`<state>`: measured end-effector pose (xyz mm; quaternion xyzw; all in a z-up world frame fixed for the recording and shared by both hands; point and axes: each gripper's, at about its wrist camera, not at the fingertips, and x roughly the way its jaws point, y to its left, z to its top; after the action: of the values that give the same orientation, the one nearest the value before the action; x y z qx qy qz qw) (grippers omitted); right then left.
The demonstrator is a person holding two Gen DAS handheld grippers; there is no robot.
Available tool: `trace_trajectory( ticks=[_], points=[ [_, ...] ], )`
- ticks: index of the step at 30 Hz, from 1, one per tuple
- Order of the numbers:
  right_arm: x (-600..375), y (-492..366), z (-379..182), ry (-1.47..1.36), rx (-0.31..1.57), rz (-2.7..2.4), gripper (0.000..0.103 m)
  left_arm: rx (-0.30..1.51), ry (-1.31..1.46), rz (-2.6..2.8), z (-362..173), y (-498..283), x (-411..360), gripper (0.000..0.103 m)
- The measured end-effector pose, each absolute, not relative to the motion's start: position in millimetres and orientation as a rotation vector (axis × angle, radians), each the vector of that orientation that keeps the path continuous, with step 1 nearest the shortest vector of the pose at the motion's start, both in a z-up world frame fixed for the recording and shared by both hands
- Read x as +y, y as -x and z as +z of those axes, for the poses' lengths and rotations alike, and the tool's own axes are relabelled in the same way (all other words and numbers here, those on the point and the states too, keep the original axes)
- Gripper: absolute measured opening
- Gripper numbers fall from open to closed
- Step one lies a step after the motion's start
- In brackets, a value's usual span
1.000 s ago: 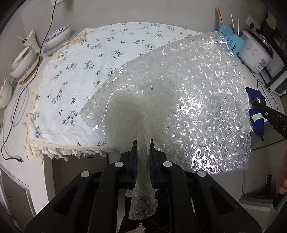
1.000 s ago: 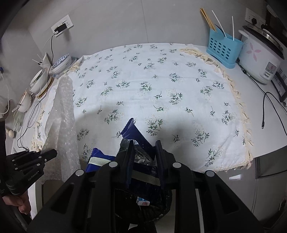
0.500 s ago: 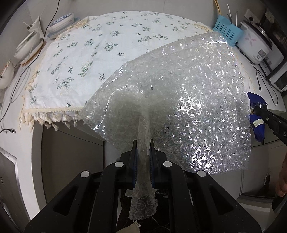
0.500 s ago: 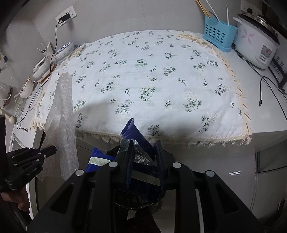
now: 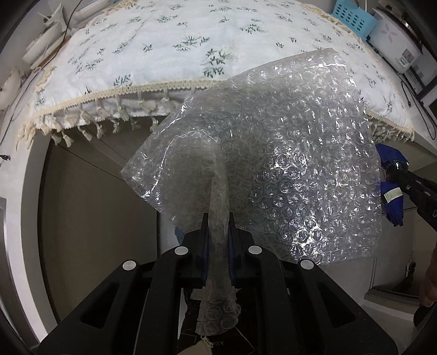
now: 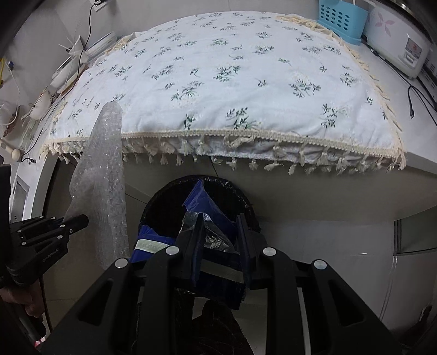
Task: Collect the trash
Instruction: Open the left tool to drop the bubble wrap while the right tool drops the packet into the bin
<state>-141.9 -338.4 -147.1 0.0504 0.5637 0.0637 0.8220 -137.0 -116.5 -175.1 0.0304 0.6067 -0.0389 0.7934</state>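
A: Start at the bottom of the left wrist view. What has the left gripper (image 5: 217, 218) got?

B: Its fingers are pressed together on a gathered fold of bubble wrap (image 5: 273, 163). A tail of it hangs out below the fingers, and the rest fans up and to the right across the middle of the frame, clear of the counter edge.

A: And the right gripper (image 6: 220, 221)?

B: Low centre of the right wrist view, pinching a crumpled blue snack wrapper (image 6: 215, 245) with a silver lining and a pale stripe. The same wrapper shows at the right edge of the left view, beside the bubble wrap.

A: What sits just beyond the wrapper?

B: A round bin with a black liner (image 6: 245, 196) — its rim curves behind the wrapper's upper tip, in the centre of the frame under the counter edge.

A: Farther up?

B: The fringed floral tablecloth (image 6: 232, 68) fills the upper half. At the upper right stand a blue utensil caddy (image 6: 341, 21) and a white rice cooker (image 6: 396, 46) — bowls (image 6: 68, 71) and a cable sit at the upper left.

A: Is the left gripper visible there too?

B: Yes, at the lower left, with the bubble wrap rising from it.
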Motion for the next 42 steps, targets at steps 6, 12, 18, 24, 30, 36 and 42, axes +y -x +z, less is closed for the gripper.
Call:
trace_trajectory(
  ticks=[6,12,18,24,30,36,42],
  points=[
    [-333.1,145.9,-170.5,-0.098,1.234,0.123,0.022,1.338,-0.096,-0.074,-207.1,138.6,-124.9,0.010],
    [-330.0,148.4,-183.7,-0.098,1.261,0.107,0.022,1.371,-0.146,-0.072,-235.6,135.0,-140.1,0.011],
    [-332.3,153.0,-187.5,-0.091,1.281,0.091,0.022,1.380,-0.162,-0.084,-248.4,133.8,-159.7,0.020],
    [-335.0,159.0,-193.1,-0.080,1.297,0.082,0.022,1.355,-0.131,-0.092,-248.8,133.6,-171.2,0.029],
    [-324.8,159.4,-198.2,-0.079,1.300,0.099,0.022,1.303,-0.069,-0.103,-229.6,140.5,-166.0,0.055],
    [-301.8,150.4,-205.6,-0.067,1.304,0.138,0.022,1.258,-0.019,-0.100,-205.0,143.1,-133.4,0.083],
    [-284.9,142.7,-212.5,-0.051,1.313,0.172,0.022,1.211,0.031,-0.076,-177.7,146.6,-115.4,0.097]
  ],
)
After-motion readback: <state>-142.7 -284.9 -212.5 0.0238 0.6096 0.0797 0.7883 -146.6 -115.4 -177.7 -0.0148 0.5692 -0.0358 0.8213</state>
